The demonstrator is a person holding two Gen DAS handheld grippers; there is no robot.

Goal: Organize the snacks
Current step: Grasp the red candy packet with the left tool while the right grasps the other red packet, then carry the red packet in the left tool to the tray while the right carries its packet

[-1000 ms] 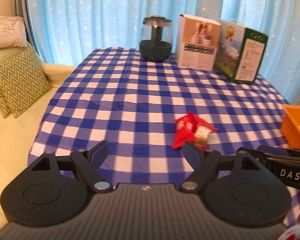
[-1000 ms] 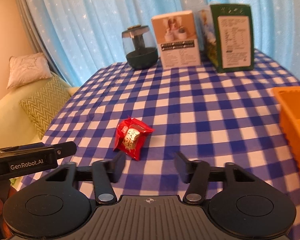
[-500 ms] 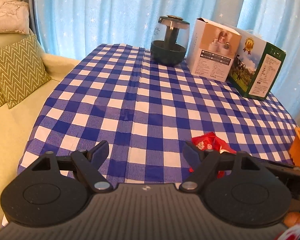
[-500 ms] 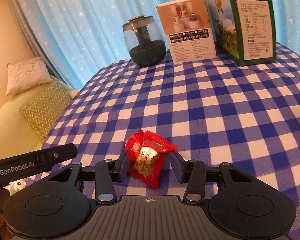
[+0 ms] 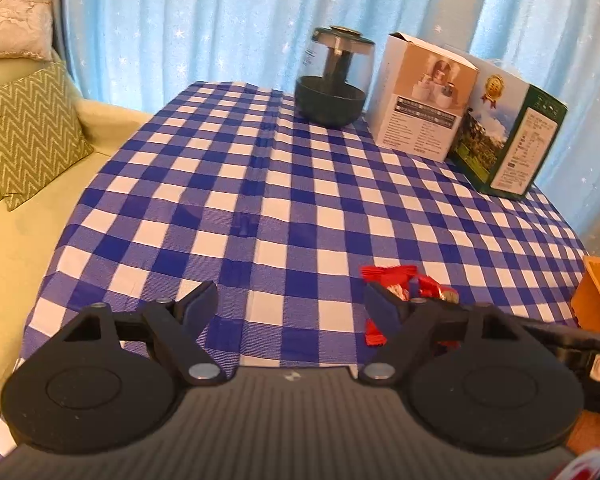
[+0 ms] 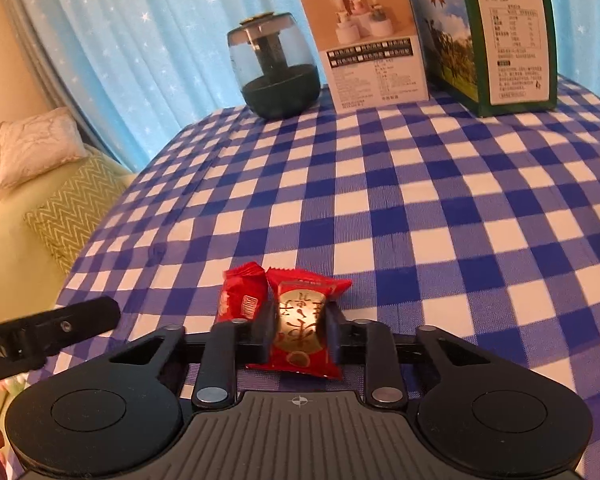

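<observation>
right jaws tight on red snack packet [image 6: 300, 320]

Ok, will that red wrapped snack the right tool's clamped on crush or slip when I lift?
The red wrapped snack probably lifts easily; it looks small and light. Its glossy film may slip, though the right tool grips its bulged middle. The crimped ends will likely flop.

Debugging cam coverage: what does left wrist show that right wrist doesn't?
Left wrist only: the orange bin at the right edge and the open left gripper.

Right wrist only: the right gripper with its jaws closed on a red snack packet, and a second red packet beside it.

Both: checkered tablecloth, dark humidifier, two boxes, curtain.
</observation>
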